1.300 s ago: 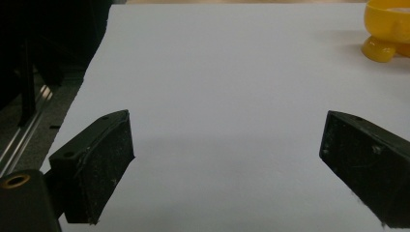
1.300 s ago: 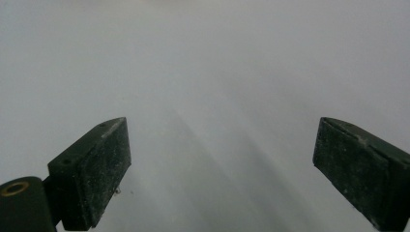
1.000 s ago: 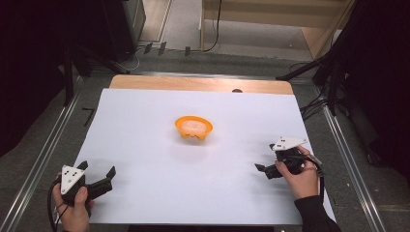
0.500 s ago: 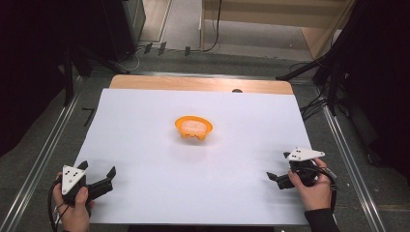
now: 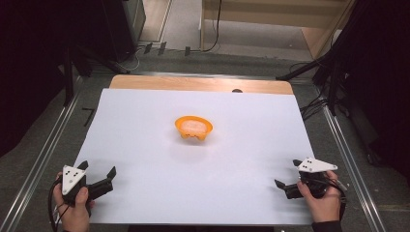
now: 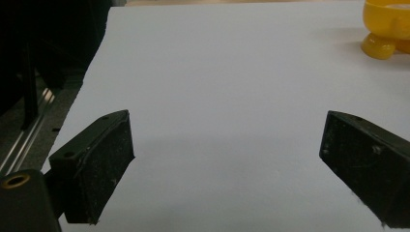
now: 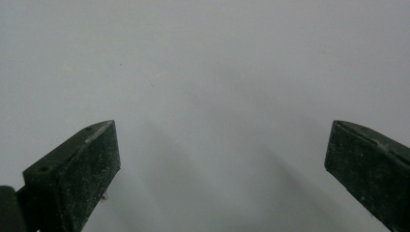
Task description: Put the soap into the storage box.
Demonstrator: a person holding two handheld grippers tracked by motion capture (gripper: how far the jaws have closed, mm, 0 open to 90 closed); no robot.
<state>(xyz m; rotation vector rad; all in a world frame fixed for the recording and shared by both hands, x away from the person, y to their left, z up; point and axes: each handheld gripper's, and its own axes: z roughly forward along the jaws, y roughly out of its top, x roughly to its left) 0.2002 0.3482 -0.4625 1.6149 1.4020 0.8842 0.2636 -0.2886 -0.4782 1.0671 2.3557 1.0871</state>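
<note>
Both grippers, L (image 5: 99,173) & R (image 5: 286,175), jaws apart, nr orange bowl (image 5: 193,128).

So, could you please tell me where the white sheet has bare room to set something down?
Nearly everywhere: the white sheet lies bare left and right of the orange bowl, behind it up to the wooden strip, and across the near stretch between the left tongs and right tongs. Only the bowl takes up room.
</note>
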